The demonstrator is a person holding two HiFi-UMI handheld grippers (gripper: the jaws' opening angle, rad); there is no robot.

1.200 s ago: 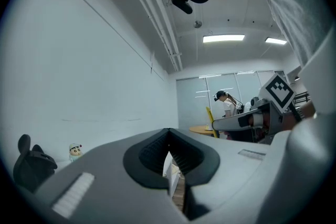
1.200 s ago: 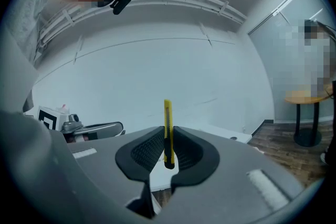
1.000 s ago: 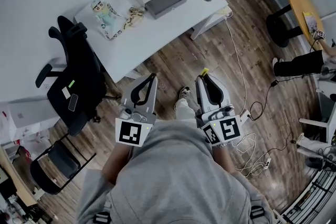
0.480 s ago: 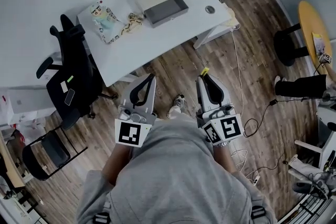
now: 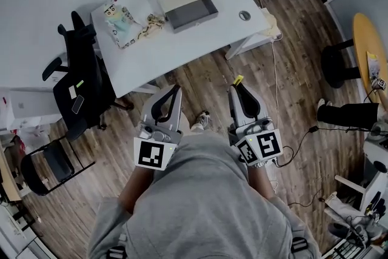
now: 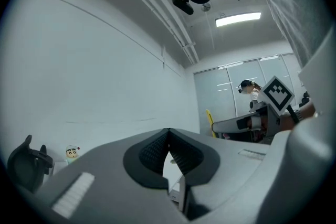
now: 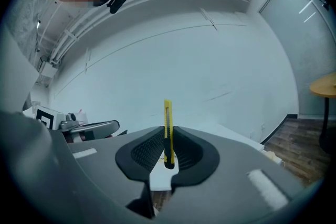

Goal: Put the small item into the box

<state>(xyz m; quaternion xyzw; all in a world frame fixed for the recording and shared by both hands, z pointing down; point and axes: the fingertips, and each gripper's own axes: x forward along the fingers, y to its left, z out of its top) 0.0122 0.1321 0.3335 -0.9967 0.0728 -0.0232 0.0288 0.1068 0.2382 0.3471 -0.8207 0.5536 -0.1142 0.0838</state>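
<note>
1. Toy figure (image 5: 117, 16): near the far left corner of the table (image 5: 182, 48). Not judged part of the task.
2. Left gripper (image 5: 176, 89): clenched tip to tip with nothing between, as read in the left gripper view (image 6: 168, 131). Held over the floor, short of the table's near edge.
3. Box (image 5: 193, 9): grey, open on top, toward the table's far edge and about midway along it. Pale lid or flap adjoining its far side.
4. Right gripper (image 5: 234, 89): clamped on a yellow utility knife (image 5: 237, 80), also over the floor. Same grasp in the right gripper view (image 7: 168, 136): knife (image 7: 167, 118) pinched flat between the pads.
5. Knife long axis: in line with the jaws, yellow end past the tips.
6. Key relation: box ahead and slightly left of the knife, well apart, with the table's near edge between. Judged next: carry forward with the right gripper, already loaded; left gripper idle.
</note>
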